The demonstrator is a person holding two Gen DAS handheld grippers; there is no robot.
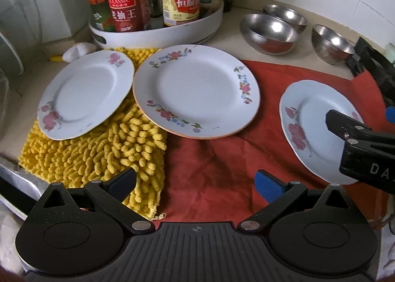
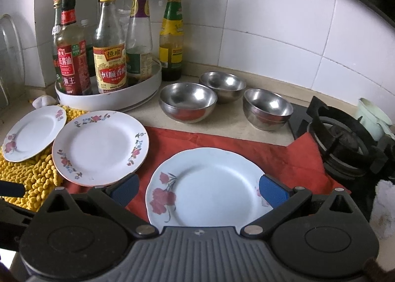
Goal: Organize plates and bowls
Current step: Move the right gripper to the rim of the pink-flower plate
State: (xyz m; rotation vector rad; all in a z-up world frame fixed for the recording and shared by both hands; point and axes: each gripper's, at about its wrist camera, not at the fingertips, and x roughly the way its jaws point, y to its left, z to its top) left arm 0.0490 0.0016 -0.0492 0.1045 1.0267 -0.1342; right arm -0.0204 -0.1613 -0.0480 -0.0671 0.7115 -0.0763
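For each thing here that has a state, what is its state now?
Left tool: open, empty.
Right tool: open, above the right plate.
Middle plate: empty, partly on the yellow mat.
Left plate: empty, on the mat.
Steel bowls: upright, empty.

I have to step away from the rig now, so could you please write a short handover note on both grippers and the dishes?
Left gripper: jaws open, empty, over the red cloth in front of the middle plate.
Right gripper: jaws open, empty, above the near plate on the red cloth.
Plates: three, all lying apart. The left plate is on the yellow mat; the middle plate straddles mat and cloth.
Bowls: three steel bowls stand apart on the counter behind the cloth.
Done: nothing stacked yet.
Left: gather the plates, then the bowls.
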